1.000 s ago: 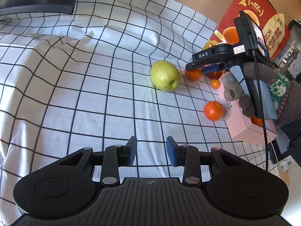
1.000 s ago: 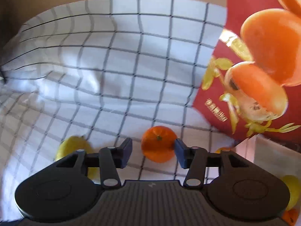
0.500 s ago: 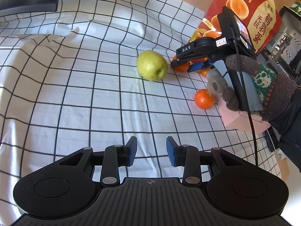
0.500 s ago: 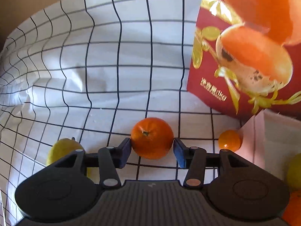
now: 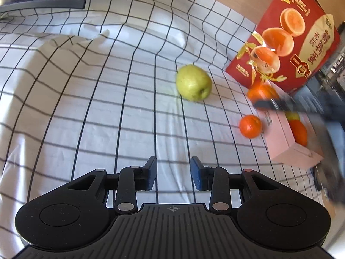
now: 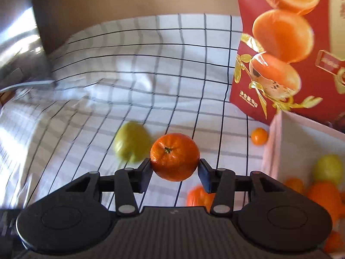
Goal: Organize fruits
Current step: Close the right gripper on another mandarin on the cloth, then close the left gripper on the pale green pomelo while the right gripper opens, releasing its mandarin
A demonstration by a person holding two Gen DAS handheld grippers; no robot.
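R gripper: our right gripper (image 6: pixel 174 169) has its pads clamped on a mandarin (image 6: pixel 174 157), centre of the right wrist view, clear of the cloth.
L gripper: our left gripper (image 5: pixel 173 172) shows fingers apart w/ nothing between them, only checked cloth (image 5: pixel 86 99) below; lower centre of its view.
Task item loc: held mandarin sits just left of the pink box (image 6: pixel 301 133), which fills the lower right of the right wrist view. We judge the box is the drop target.
Risk 1: pads grip a round, smooth peel at its widest line; a fast swing could let it roll out. View is motion-blurred, so we judge the hand is moving quickly.
Risk 2: box wall is near; clipping the rim w/ the fruit or a finger could tip or shift the box.
Risk 3: releasing from too high could bruise or bounce fruit already inside.
Count, loose: 1 green apple (image 5: pixel 193 83); 1 mandarin beside the box (image 5: pixel 250 126); 1 very small orange fruit at the box corner (image 6: pixel 259 136).
Count, in box: approx. 1 yellow-green fruit, several orange ones; exact no. not readable.
Count, other: 1 red printed fruit carton (image 5: pixel 289 41), upper right.
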